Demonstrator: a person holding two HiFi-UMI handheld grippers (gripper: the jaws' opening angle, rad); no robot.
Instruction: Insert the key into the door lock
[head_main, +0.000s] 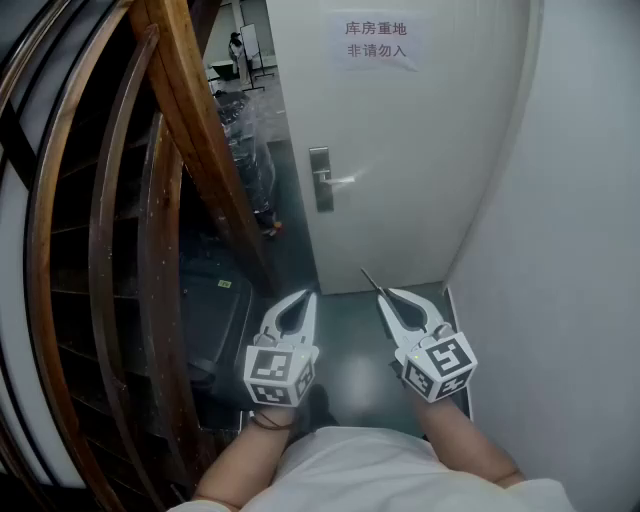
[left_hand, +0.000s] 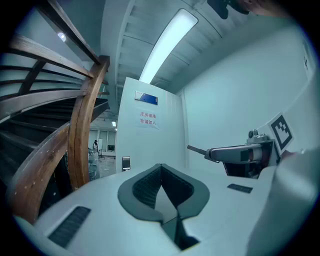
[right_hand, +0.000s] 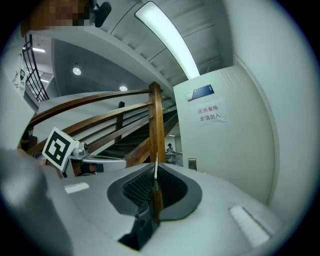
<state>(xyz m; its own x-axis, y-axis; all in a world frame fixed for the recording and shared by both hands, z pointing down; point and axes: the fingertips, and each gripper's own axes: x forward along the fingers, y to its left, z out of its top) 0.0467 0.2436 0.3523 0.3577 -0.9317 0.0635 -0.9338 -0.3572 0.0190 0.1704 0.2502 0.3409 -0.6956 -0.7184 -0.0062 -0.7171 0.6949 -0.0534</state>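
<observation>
A thin metal key (head_main: 369, 279) is clamped between the jaws of the right gripper (head_main: 387, 298), with its blade projecting forward past the tips. The lock (head_main: 321, 179), a grey upright plate with a lever handle, is set in the white door (head_main: 420, 150), well apart from the key.

A building's stair landing is showing: a white door (head_main: 400, 170) is carrying a paper notice (head_main: 376, 42) at upper centre, a wooden stair railing (head_main: 196, 140) is curving down the left, and a strip light (left_hand: 167, 44) is glowing overhead.
</observation>
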